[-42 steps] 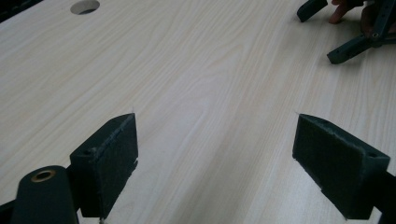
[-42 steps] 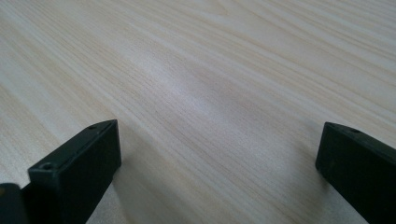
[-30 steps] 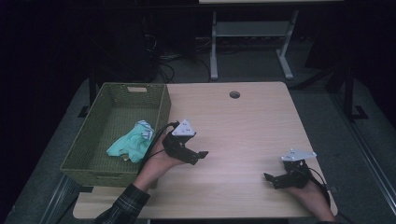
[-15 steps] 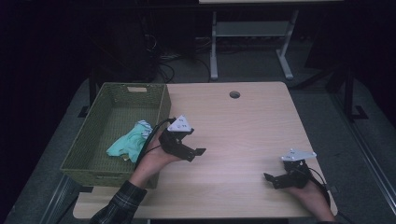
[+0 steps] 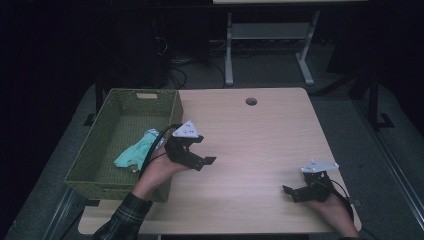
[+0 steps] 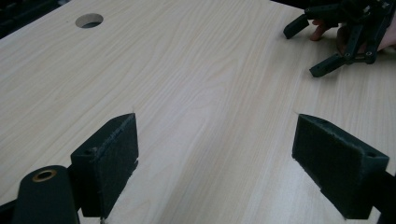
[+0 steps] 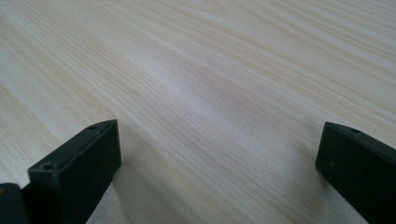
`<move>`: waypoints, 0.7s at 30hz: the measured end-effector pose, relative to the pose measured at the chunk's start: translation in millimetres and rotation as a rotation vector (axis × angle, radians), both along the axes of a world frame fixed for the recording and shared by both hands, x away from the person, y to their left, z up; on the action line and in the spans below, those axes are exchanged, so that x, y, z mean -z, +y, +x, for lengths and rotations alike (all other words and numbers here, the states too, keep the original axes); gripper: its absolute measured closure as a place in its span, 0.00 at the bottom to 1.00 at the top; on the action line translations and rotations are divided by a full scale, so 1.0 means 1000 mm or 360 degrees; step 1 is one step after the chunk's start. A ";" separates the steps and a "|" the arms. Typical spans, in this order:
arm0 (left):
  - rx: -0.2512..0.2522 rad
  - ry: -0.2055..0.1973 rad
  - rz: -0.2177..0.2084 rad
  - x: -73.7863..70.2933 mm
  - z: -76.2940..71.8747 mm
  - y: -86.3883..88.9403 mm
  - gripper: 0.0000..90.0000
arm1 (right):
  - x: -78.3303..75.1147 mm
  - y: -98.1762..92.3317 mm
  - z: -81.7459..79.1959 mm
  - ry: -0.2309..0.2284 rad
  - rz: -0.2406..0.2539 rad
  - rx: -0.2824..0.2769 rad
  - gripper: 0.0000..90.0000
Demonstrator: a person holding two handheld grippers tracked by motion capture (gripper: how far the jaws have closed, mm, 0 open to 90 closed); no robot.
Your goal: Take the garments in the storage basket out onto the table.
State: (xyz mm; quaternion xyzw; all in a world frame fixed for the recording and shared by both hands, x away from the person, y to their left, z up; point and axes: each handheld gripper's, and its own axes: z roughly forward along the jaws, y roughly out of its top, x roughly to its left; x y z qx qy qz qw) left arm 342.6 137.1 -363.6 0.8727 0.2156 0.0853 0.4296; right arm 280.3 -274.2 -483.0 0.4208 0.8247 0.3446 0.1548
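My left gripper [image 5: 206, 151] hovers over the left part of the pale wooden table [image 5: 265, 140], just right of a green woven basket [image 5: 114, 189]. In the left gripper view its jaws stand wide apart [image 6: 215, 163] with only bare wood between them. A mint-green cloth [image 5: 136, 153] lies crumpled in the basket, close to the left hand. My right gripper [image 5: 290, 194] rests near the table's front right corner, open, and appears far off in the left gripper view [image 6: 303, 51]. Its own view shows both jaws spread [image 7: 215, 168] over bare wood.
A round cable hole [image 5: 251, 101] [image 6: 88, 20] sits near the table's far edge. Beyond the table stand a white metal frame [image 5: 270, 35] and cables on the dark floor. The basket overhangs the table's left edge.
My left gripper has drifted slightly left, toward the basket, and the forearm followed. The right gripper has stayed in place.
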 end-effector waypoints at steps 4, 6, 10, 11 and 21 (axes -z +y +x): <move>0.0002 0.0007 -0.0005 -0.003 0.000 0.003 0.15 | 0.000 0.000 0.000 0.0001 0.0001 0.0001 0.00; -0.0004 -0.0001 -0.0003 -0.004 0.000 0.005 0.15 | 0.000 0.000 0.000 0.0001 0.0001 0.0001 0.00; -0.0018 -0.0001 -0.0014 -0.007 0.000 0.010 0.15 | 0.000 0.000 0.000 0.0000 0.0001 0.0001 0.00; -0.0019 -0.0001 -0.0018 -0.007 0.001 0.011 0.15 | 0.000 0.000 0.000 -0.0001 0.0000 0.0000 0.00; -0.0053 -0.0025 -0.0037 -0.011 0.002 0.024 0.15 | 0.000 0.000 0.000 0.0000 0.0000 0.0001 0.00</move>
